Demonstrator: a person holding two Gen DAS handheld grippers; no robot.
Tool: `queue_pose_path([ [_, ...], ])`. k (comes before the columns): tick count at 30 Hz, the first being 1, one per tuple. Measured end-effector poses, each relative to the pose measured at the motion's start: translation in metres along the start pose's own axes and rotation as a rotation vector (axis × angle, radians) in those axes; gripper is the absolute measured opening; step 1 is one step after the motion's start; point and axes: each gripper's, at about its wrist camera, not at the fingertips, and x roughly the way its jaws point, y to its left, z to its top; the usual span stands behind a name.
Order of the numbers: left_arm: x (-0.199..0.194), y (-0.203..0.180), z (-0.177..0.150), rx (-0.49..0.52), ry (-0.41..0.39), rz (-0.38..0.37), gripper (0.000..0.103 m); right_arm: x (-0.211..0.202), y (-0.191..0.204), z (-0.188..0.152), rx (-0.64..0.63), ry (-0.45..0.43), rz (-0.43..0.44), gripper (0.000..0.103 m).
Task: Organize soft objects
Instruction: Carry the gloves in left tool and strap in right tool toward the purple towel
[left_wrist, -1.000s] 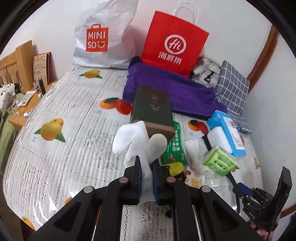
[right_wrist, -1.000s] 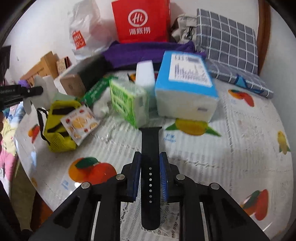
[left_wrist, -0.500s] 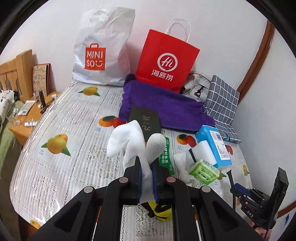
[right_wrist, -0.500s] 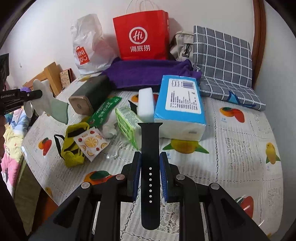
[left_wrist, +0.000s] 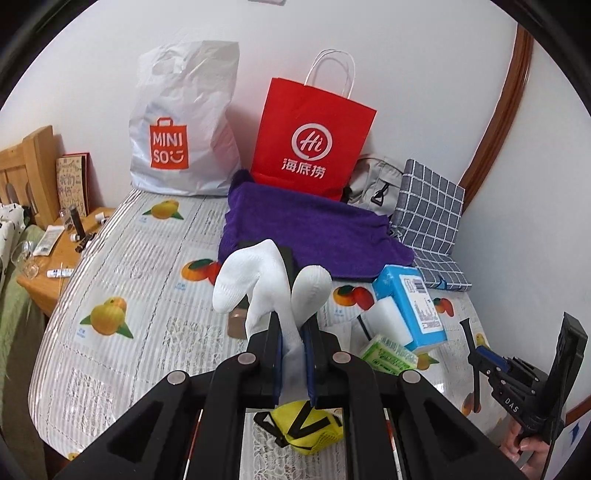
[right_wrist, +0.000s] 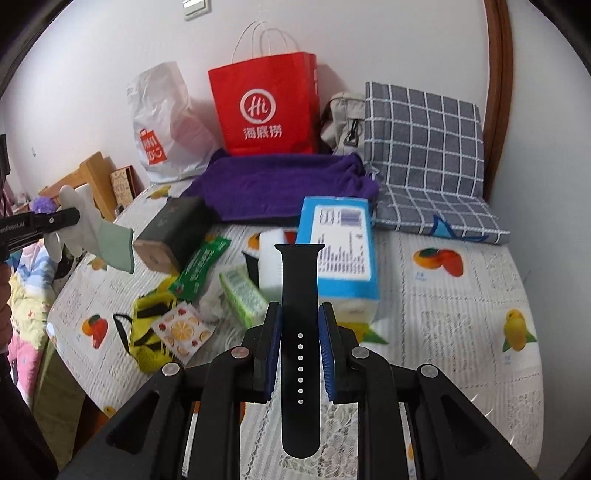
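My left gripper (left_wrist: 293, 325) is shut on a white sock (left_wrist: 266, 280) and holds it up above the table. The sock also shows in the right wrist view (right_wrist: 96, 229), with a pale green cuff, held at the far left. My right gripper (right_wrist: 300, 314) is shut on a black watch strap (right_wrist: 300, 332) and holds it above the table's front part. In the left wrist view the right gripper (left_wrist: 476, 350) is at the lower right. A purple towel (right_wrist: 280, 184) lies at the back, before a red paper bag (right_wrist: 266, 107).
On the fruit-print tablecloth (right_wrist: 443, 314) lie a blue tissue pack (right_wrist: 340, 247), a white sponge (right_wrist: 271, 254), a green packet (right_wrist: 242, 295), a dark box (right_wrist: 173, 232), a yellow mesh bag (right_wrist: 147, 332). A checked cushion (right_wrist: 424, 147), a grey pouch and a white Miniso bag (left_wrist: 181, 136) stand behind.
Both grippers have risen and drawn back from the table, each still holding its item. More of the bags and wall is in view.
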Motion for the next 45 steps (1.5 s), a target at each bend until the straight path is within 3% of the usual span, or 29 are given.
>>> queue_pose_path([
  [13, 0.0, -0.013, 0.03, 0.035, -0.032, 0.026, 0.01, 0.0, -0.008, 0.044, 0.005, -0.048, -0.018, 0.02],
  [27, 0.025, -0.026, 0.074, 0.063, -0.051, 0.038, 0.01, 0.012, -0.004, 0.104, 0.004, -0.107, -0.015, 0.02],
  [45, 0.077, -0.04, 0.126, 0.083, -0.049, 0.034, 0.01, 0.067, -0.007, 0.158, 0.008, -0.106, -0.008, 0.02],
])
